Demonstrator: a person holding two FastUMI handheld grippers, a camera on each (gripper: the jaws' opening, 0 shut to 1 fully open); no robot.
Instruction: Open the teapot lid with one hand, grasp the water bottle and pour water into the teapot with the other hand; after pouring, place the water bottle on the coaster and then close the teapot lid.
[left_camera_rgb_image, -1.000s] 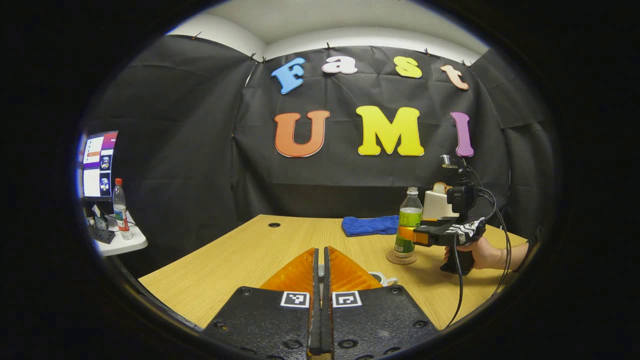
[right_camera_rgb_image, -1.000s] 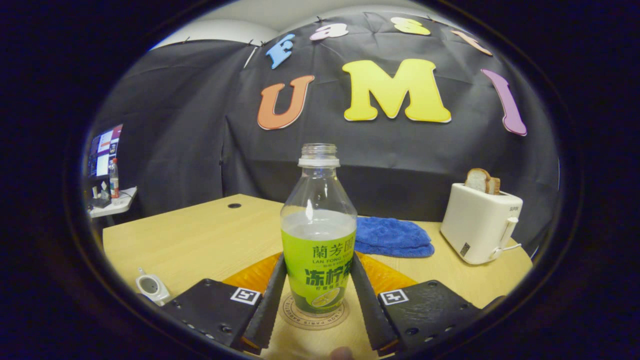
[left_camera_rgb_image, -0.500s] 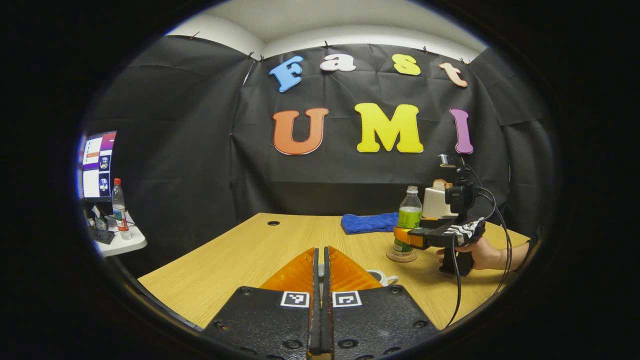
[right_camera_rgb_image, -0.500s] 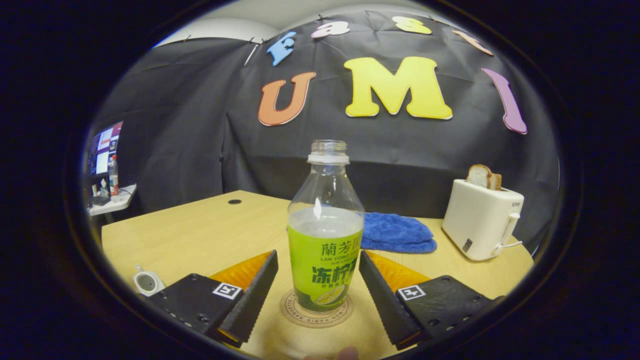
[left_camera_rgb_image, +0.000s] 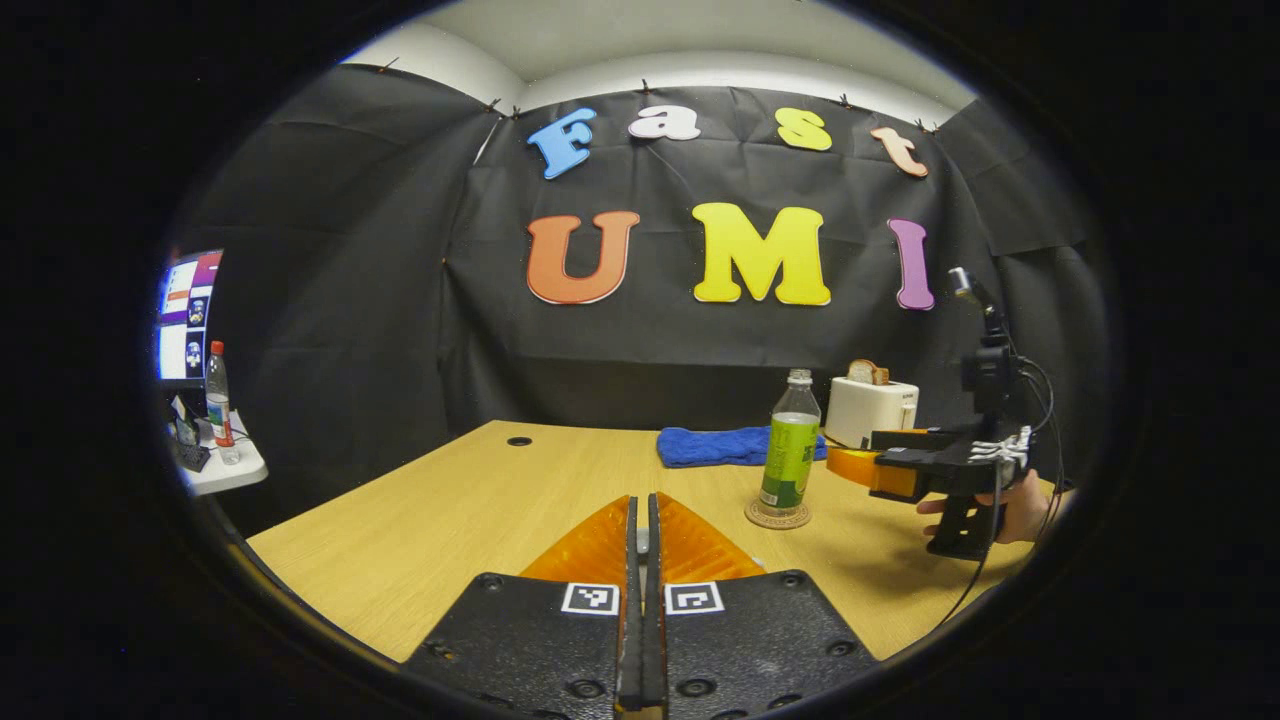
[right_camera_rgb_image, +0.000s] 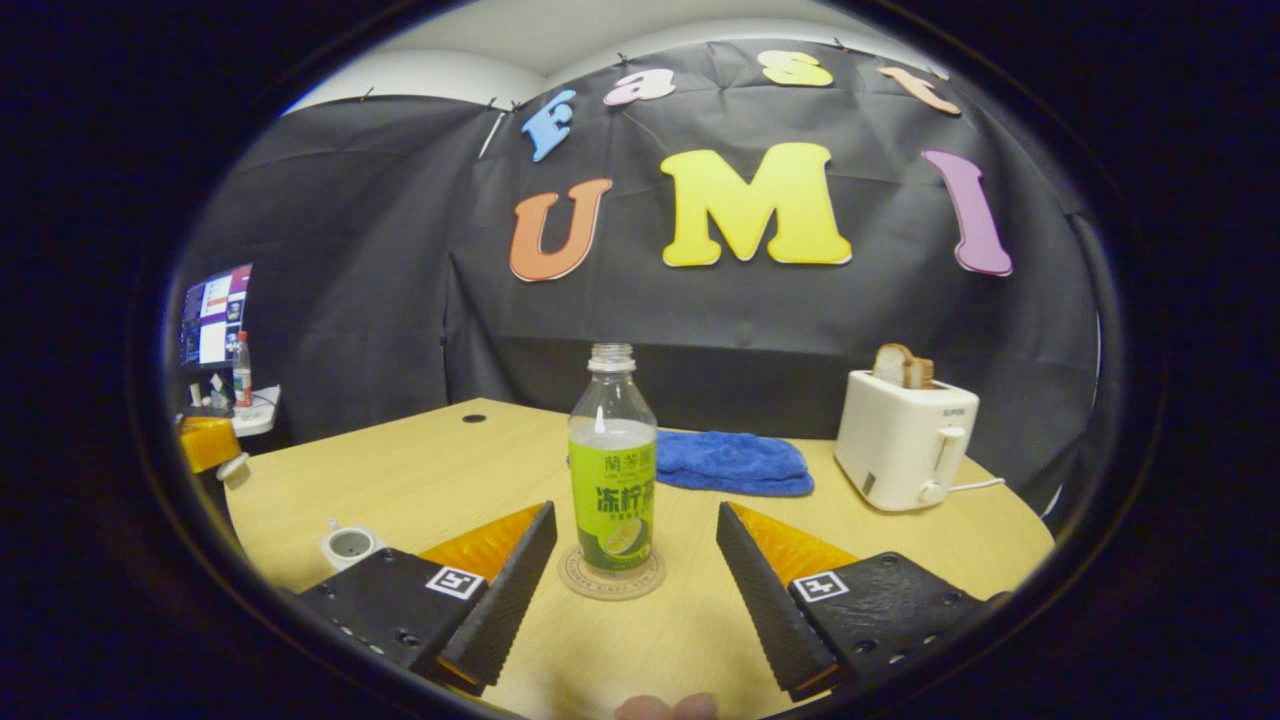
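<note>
The water bottle (right_camera_rgb_image: 612, 470), uncapped with a green label, stands upright on the round coaster (right_camera_rgb_image: 612, 578). My right gripper (right_camera_rgb_image: 635, 508) is open, its fingers apart on either side of the bottle and drawn back from it. In the left gripper view the bottle (left_camera_rgb_image: 790, 450) rests on the coaster (left_camera_rgb_image: 778, 515), with the right gripper (left_camera_rgb_image: 848, 464) held by a hand just to its right. The small white teapot (right_camera_rgb_image: 350, 545) sits lidless at the table's left. My left gripper (left_camera_rgb_image: 641, 500) is shut on the white teapot lid (right_camera_rgb_image: 237, 468), held up at the far left.
A white toaster (right_camera_rgb_image: 905, 450) with bread stands at the back right. A blue cloth (right_camera_rgb_image: 730, 462) lies behind the bottle. The wooden table (right_camera_rgb_image: 400, 480) has a cable hole (right_camera_rgb_image: 473, 418). A side table (left_camera_rgb_image: 215, 470) with a monitor and a bottle stands at left.
My right gripper opened, let go of the bottle on the coaster, and pulled back toward the table's near edge. The left gripper stayed shut and shifted a little.
</note>
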